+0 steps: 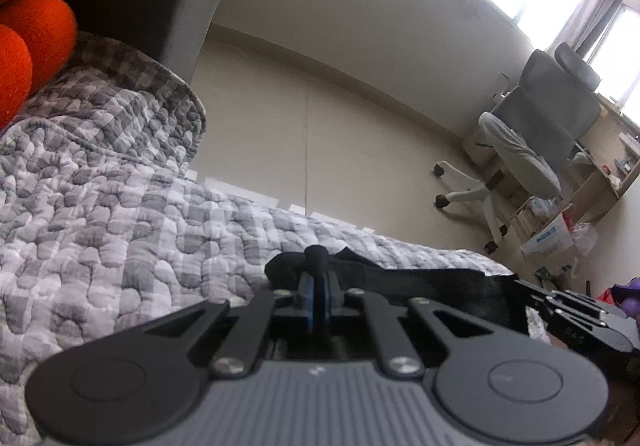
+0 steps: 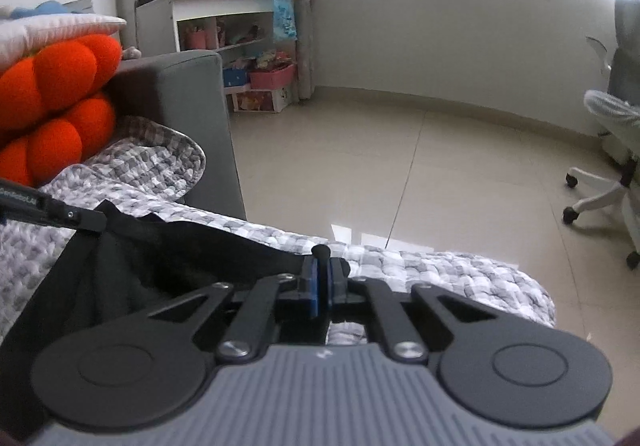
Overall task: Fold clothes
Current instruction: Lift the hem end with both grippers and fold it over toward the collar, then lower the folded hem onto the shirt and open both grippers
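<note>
One black garment (image 2: 132, 258) is present, stretched between the two grippers above a grey-and-white checked quilt (image 1: 120, 214). In the right wrist view the cloth spreads from the lower left across to the right gripper (image 2: 321, 280), whose blue-padded jaws are drawn together on the garment's edge; the fabric runs off to the left of the jaws and sags below them. The left gripper (image 2: 60, 212) enters that view at the far left, its tip touching the cloth's upper corner. In the left wrist view the left gripper (image 1: 318, 286) has its jaws pressed narrow, with a bunched fold of the same black cloth (image 1: 400, 278) pinched at the tips and a taut band running right toward the right gripper (image 1: 576, 314), seen at the frame's right edge.

The quilt covers a grey sofa (image 2: 180, 102). Orange knotted cushions (image 2: 56, 110) rest against the sofa arm, near the garment's left end. Beyond lie a tiled floor (image 2: 360, 166), a grey office chair (image 1: 536, 134) and a white shelf unit (image 2: 236, 22).
</note>
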`<action>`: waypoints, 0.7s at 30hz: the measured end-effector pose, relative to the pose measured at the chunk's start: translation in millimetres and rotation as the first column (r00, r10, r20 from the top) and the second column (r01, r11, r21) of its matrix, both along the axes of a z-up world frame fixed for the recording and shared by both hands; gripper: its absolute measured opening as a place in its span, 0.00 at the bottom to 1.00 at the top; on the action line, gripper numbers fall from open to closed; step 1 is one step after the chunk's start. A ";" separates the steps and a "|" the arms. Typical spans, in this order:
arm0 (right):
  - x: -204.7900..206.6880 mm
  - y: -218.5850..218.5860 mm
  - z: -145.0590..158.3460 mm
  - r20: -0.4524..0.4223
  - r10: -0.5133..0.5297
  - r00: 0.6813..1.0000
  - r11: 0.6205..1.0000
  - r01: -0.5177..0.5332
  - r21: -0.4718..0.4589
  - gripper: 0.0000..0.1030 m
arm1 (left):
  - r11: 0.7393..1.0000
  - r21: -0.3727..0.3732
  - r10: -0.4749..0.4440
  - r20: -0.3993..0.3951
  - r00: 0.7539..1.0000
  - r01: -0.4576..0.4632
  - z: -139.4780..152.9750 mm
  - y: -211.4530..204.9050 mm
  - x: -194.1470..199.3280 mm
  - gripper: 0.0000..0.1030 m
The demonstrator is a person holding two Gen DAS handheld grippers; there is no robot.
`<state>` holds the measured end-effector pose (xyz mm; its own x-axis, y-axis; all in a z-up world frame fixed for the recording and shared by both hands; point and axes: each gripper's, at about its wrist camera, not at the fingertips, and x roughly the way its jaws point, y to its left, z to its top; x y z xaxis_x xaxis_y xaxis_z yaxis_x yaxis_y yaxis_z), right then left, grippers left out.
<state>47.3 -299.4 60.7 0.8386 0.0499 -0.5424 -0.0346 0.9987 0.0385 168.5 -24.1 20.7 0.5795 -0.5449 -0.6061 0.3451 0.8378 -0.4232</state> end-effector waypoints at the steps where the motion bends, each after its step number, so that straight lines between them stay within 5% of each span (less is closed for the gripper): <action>1: -0.5 -1.2 0.6 0.015 -0.004 1.000 1.000 0.003 0.017 0.05 | 1.000 0.001 0.004 0.001 1.000 -0.004 -0.9 0.1 0.1 0.04; 5: 1.5 -6.2 1.7 0.045 -0.030 0.999 0.997 0.027 0.069 0.05 | 1.000 0.003 0.018 0.005 1.000 -0.018 -4.4 0.7 0.3 0.05; 10: 13.8 1.8 -19.5 -0.048 -0.076 0.996 0.997 0.076 0.004 0.05 | 0.999 0.042 0.031 0.029 0.999 -0.032 -6.8 -6.3 -3.7 0.10; 15: 1.5 6.9 16.6 -0.019 -0.120 0.993 0.993 0.120 -0.017 0.16 | 0.995 0.008 0.097 0.086 0.992 -0.098 26.7 8.3 -16.2 0.33; 21: -57.0 15.1 72.9 0.011 -0.174 0.985 0.984 0.174 0.029 0.37 | 0.989 0.008 0.145 0.116 0.983 -0.147 78.1 23.6 -68.4 0.33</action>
